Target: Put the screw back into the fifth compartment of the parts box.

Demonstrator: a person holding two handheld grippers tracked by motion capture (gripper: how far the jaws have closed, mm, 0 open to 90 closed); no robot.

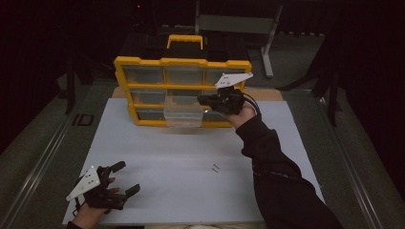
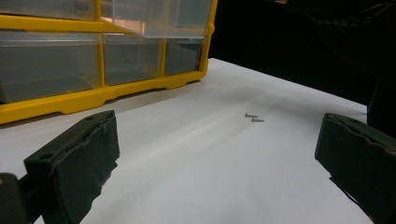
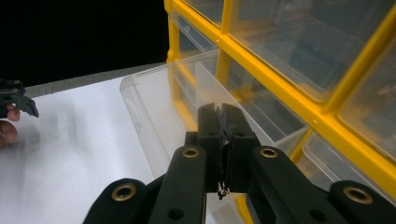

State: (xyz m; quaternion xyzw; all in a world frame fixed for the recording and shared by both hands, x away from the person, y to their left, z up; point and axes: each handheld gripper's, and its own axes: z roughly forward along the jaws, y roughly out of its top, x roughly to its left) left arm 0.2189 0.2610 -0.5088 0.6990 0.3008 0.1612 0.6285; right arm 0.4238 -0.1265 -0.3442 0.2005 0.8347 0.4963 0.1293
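At the center right of the high view, the right gripper (image 1: 206, 100) hangs over a pulled-out clear drawer (image 1: 183, 114) of a yellow organizer (image 1: 181, 62), jaws shut on a small screw (image 3: 222, 190). The screw is likely light, stiff, slippery; pinch its shank. Two more screws (image 1: 215, 167) lie on the white table (image 1: 157, 152). The left gripper (image 1: 123, 177) rests wide open, empty. The room is dark.
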